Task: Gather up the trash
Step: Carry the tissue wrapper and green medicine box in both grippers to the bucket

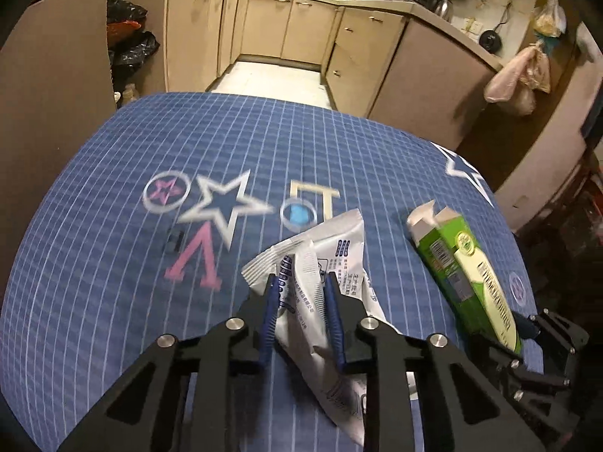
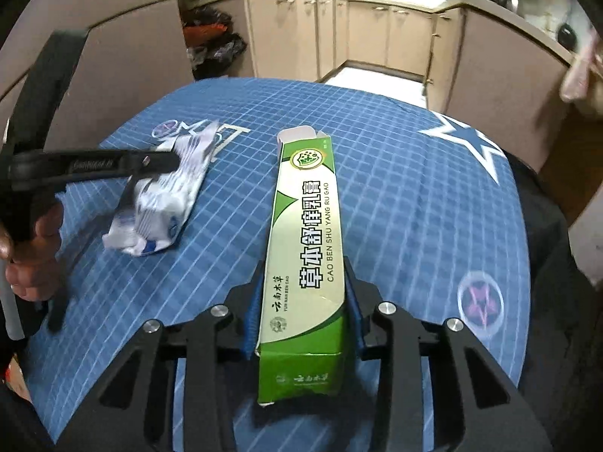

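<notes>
My left gripper (image 1: pixel 299 282) is shut on a crumpled white plastic wrapper (image 1: pixel 331 248) with blue print, held over the blue checked tablecloth (image 1: pixel 113 196). The same wrapper (image 2: pixel 166 196) and the left gripper (image 2: pixel 158 162) show at the left of the right wrist view. My right gripper (image 2: pixel 303 267) is shut on a long green and white toothpaste box (image 2: pixel 305 233) with an open far flap. That box (image 1: pixel 463 267) and the right gripper (image 1: pixel 527 326) show at the right of the left wrist view.
The round table is covered by the blue cloth (image 2: pixel 414 207) with star prints. Behind it stand beige kitchen cabinets (image 1: pixel 286 26) in a U shape. Black trash bags (image 1: pixel 128 41) sit at the back left. Bags (image 1: pixel 520 75) hang at the right.
</notes>
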Demonstrator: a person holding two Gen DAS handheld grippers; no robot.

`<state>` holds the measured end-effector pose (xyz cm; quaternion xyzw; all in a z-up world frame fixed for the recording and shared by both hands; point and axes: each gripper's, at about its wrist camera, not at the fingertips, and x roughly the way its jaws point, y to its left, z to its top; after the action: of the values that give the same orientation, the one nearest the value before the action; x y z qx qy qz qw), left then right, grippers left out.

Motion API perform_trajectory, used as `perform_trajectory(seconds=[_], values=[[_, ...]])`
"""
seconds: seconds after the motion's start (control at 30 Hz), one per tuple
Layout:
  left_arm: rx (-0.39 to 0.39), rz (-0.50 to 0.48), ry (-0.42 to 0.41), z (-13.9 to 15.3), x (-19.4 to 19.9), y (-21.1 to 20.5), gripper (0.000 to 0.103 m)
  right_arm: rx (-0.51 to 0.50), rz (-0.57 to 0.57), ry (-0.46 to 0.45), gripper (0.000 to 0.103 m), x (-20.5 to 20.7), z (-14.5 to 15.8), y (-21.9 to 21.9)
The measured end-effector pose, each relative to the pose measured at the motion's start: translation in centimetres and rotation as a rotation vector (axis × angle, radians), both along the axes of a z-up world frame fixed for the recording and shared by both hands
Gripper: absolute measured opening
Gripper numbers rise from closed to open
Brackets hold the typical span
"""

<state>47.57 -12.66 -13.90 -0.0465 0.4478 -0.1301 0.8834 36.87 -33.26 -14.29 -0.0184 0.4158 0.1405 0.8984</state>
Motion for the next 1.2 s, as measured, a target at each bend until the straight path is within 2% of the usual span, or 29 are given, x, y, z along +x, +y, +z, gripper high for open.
perform_trajectory(seconds=[0.23,0.33,0.47,0.77,0.97,1.2], values=[[-0.015,-0.002,-0.065,1.7,-7.0,3.3,0.022,0.098,-0.087,-0.073,0.035,-7.2,1.6,-0.6],[-0.008,-0.020,-0.087,2.1,-9.3,3.3,0.022,0.138,-0.129,-0.104,0.035,-10.3,2.2,-0.6],[0.003,-0.074,-0.128,3.2,-13.3,1.8,0.022,0.130,-0.182,-0.136,0.035,-13.1,2.7,-0.3],[-0.036,-0.231,-0.220,7.4,-18.0,-4.2,0.022,0.120,-0.314,-0.254,0.035,-20.3,6.2,-3.7],[-0.056,-0.360,-0.282,10.3,-21.2,-10.3,0.022,0.098,-0.441,-0.335,0.035,-26.0,8.9,-8.0],[-0.068,-0.491,-0.319,11.7,-24.5,-17.5,0.022,0.051,-0.583,-0.380,0.035,-30.8,10.1,-12.8]])
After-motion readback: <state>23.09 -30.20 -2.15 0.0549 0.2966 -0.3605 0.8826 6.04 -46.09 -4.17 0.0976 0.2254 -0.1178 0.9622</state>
